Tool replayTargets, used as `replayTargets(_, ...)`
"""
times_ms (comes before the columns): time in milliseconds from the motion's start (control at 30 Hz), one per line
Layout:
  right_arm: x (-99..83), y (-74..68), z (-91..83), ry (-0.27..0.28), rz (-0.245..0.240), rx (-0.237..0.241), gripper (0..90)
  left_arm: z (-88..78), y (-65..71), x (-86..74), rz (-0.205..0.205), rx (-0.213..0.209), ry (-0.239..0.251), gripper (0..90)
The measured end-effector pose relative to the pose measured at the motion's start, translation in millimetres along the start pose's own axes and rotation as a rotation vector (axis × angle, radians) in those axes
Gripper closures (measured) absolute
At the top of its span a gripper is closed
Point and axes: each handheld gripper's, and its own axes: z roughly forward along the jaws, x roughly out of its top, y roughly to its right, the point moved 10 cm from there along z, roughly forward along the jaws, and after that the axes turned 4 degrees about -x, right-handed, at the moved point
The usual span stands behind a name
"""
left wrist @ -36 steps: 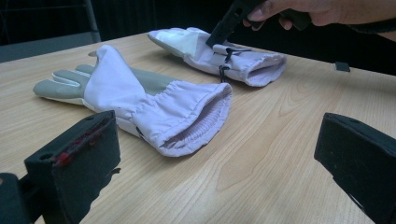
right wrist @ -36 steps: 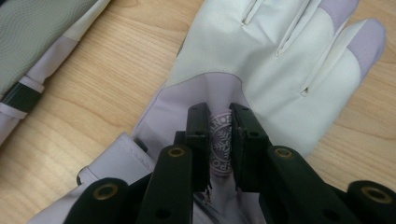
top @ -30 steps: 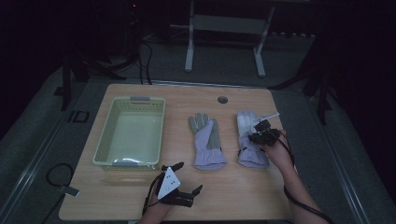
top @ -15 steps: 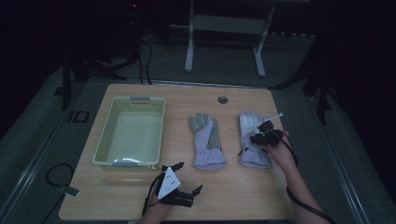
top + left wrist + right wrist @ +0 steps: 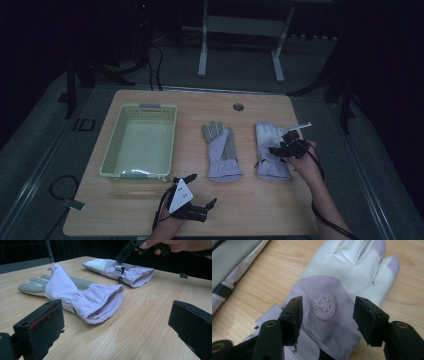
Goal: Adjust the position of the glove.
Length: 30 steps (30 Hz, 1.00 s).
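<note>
Waiting Basket, Two Gloves, and a Gripper Just Let Go

Sitting at the far left of the wooden table [image 5: 260, 210], the pale green basket [image 5: 111, 162] is empty with its open top up, and I'd guess it is parked there as the place the gloves are meant to end up. Just in front of it, at the near edge, the left gripper [image 5: 192, 192] rests low over the wood with its jaws spread wide and nothing between them; from its own camera the two black pads frame bare tabletop, so it looks to be idling, kept out of the way while the other hand works.

Next along, the left glove [image 5: 222, 152] lies flat with its grey side up, fingers pointing away from the person and cuff toward them, well apart from the basket. Beside it but not touching, the right glove [image 5: 342, 285] lies the same way, its round snowflake badge showing.

Over that glove's wrist area hangs the right gripper [image 5: 286, 146], tilted down at it. Its jaws have just been opening and now stand moderately apart, one each side of the badge, the pads not pressing the fabric. My reading is that it has released the glove where it lies, or is resetting for a better bite near the cuff
</note>
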Motion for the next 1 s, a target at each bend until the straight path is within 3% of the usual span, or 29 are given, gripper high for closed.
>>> replayTargets(233,-7.6,2.5,15.0,0.011,0.039,0.016,40.5,0.2,-0.2,0.1,-0.002,0.000,0.001,0.1)
replayTargets(367,-12.7,-0.3,23.1,0.013,0.059,0.050,61.5,0.2,0.0,0.1,0.001,0.002,0.001,0.1)
replayTargets(500,-13.4,-3.2,22.9,0.019,0.064,0.047,66.6,0.2,-0.1,0.1,-0.001,0.001,0.002,0.1)
replayTargets(533,-13.7,-4.4,21.5,0.020,0.083,0.049,73.3,0.2,0.0,0.1,0.001,0.002,0.001,0.1)
replayTargets(633,-13.7,-5.4,20.1,0.035,0.084,0.040,77.7,0.1,-0.4,0.0,-0.002,0.001,0.001,0.1)
replayTargets(833,-11.1,-5.1,11.6,0.048,0.103,0.030,80.3,0.0,-0.7,0.0,-0.003,0.002,0.000,0.1)
replayTargets(1000,6.7,-9.2,-11.2,0.073,0.096,0.022,80.9,0.2,-1.0,0.0,-0.006,0.003,0.000,0.1)
